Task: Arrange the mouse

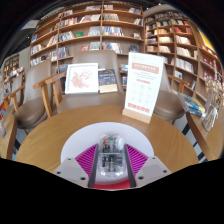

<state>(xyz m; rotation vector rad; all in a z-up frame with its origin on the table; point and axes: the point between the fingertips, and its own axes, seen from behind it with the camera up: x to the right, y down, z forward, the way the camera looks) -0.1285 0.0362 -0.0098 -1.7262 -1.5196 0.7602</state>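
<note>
A clear-shelled mouse [112, 157] with its inner parts showing sits between my gripper's [112, 165] two fingers. Both pink pads [88, 158] press against its sides, so the gripper is shut on it. The mouse is over a white round mouse pad [90, 136] that lies on the near part of a round wooden table [50, 135]. I cannot tell whether the mouse rests on the pad or is held just above it.
A tall white and orange standing sign [143, 85] stands on the table's far right. A display board [82, 78] stands at the far left. Wooden chairs [48, 95] ring the table. Bookshelves [100, 30] fill the background.
</note>
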